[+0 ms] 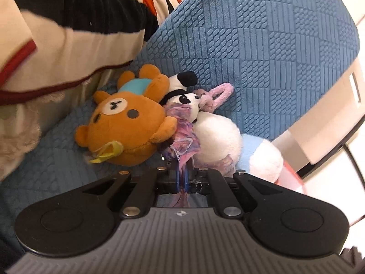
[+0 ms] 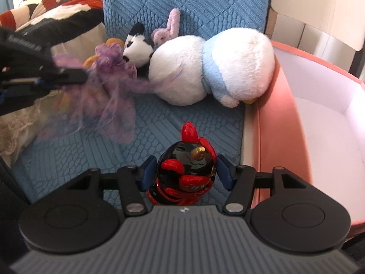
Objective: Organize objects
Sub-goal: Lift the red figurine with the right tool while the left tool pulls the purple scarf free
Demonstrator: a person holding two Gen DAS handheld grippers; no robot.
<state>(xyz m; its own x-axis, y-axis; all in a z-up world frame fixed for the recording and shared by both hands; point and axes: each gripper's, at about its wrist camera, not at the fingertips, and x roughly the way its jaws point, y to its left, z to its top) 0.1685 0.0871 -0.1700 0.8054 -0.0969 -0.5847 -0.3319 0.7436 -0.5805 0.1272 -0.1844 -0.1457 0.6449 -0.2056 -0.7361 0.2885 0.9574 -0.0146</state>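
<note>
Gauze first: my left gripper (image 1: 181, 178) is clamped tight on the purple organza pouch (image 2: 109, 105), which hangs above the blue sofa seat (image 2: 178, 114), beside the brown bear (image 1: 127, 123) and panda (image 2: 138, 45). I'd lift slowly so the fabric doesn't snag. My right gripper (image 2: 186, 174) straddles the black-and-red rooster figurine (image 2: 187, 169); whether its pads press I cannot tell, so I'd squeeze firmly before carrying it to the pink bin (image 2: 271, 123) just beside. Faint lettering on the left gripper is unreadable.
</note>
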